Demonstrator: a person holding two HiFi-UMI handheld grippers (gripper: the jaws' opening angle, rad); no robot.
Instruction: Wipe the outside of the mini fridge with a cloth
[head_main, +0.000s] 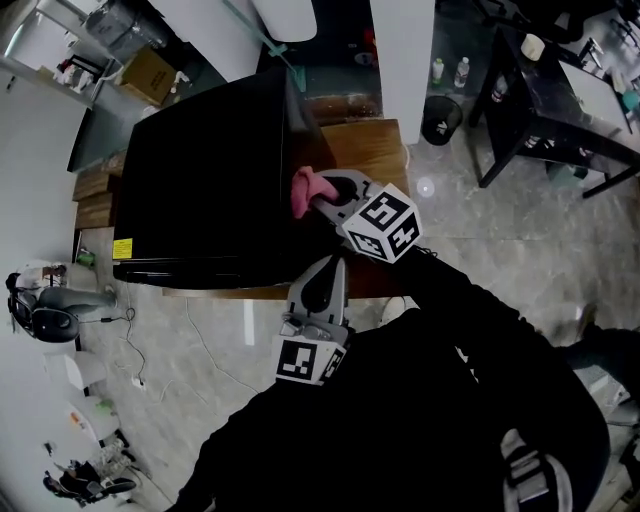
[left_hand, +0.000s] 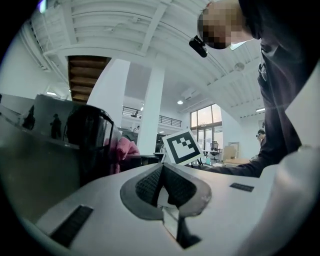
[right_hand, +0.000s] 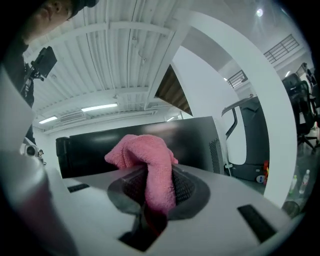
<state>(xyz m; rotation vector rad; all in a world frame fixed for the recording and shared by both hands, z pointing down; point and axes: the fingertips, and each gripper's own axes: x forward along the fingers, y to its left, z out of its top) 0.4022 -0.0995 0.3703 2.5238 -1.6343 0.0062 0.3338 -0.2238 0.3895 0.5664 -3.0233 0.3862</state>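
A black mini fridge (head_main: 205, 180) stands on a wooden table (head_main: 365, 145). My right gripper (head_main: 318, 196) is shut on a pink cloth (head_main: 303, 190) and holds it against the fridge's right side. In the right gripper view the pink cloth (right_hand: 150, 167) bunches out between the jaws, with the black fridge (right_hand: 190, 145) just beyond it. My left gripper (head_main: 322, 268) sits lower, near the fridge's front corner, jaws shut with nothing between them. The left gripper view shows the fridge (left_hand: 87, 142), the cloth (left_hand: 122, 150) and the right gripper's marker cube (left_hand: 182, 146).
A black bin (head_main: 441, 118) and a dark desk (head_main: 545, 110) stand on the tiled floor to the right. A cardboard box (head_main: 148, 75) lies behind the fridge. A headset (head_main: 40, 315) and cables lie on the floor at the left.
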